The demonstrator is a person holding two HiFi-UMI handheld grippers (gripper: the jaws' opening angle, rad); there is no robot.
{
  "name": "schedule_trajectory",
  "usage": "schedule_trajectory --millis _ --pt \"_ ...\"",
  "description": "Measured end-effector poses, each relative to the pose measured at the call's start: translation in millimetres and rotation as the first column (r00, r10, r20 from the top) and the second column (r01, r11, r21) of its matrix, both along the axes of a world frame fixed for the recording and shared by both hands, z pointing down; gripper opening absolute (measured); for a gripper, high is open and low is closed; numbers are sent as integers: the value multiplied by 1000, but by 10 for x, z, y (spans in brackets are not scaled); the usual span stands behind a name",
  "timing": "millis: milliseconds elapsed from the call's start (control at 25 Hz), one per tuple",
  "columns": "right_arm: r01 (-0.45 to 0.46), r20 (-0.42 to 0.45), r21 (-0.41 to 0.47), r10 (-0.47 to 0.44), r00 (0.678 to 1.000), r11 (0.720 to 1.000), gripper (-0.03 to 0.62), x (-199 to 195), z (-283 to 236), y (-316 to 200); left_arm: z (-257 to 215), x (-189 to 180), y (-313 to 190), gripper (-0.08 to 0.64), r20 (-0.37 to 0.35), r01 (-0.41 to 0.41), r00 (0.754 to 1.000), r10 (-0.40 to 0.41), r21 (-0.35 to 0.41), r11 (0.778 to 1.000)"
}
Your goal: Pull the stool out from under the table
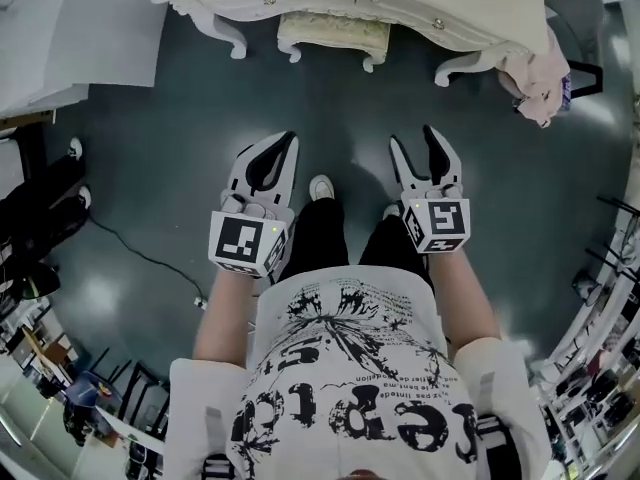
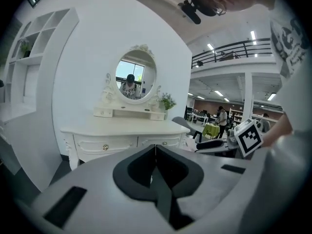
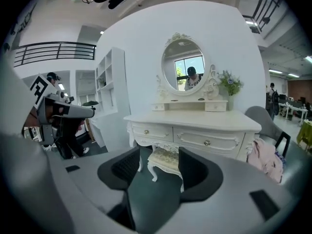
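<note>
Ahead, stool [image 1: 333,36] under table [image 1: 420,8]; pink cloth [image 1: 535,73] beside.

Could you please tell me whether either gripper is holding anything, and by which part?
Nothing is held: left gripper shut and empty, right gripper open, stool untouched.
</note>
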State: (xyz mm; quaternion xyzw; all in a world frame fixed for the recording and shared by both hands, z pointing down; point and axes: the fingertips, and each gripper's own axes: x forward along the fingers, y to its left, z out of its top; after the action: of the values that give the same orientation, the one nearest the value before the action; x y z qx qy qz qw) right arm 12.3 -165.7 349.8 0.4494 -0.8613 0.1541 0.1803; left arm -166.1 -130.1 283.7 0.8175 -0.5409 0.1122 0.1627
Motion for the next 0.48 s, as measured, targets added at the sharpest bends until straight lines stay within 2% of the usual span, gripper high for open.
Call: schedule_trajectory --millis 120,240,480 --pt "-40 -9 -16 40 999 999 242 -88 332 -254 324 -81 -216 20 -11 -13 1000 13 -9 1000" --pt "-85 -19 -34 84 996 996 242 -135 741 -519 744 -117 -433 20 -53 -4 999 2 -29 1000" --pt "-131 -68 -68 126 990 989 242 -200 1805 -1041 1703 -228 -893 20 -92 19 996 -23 -41 999"
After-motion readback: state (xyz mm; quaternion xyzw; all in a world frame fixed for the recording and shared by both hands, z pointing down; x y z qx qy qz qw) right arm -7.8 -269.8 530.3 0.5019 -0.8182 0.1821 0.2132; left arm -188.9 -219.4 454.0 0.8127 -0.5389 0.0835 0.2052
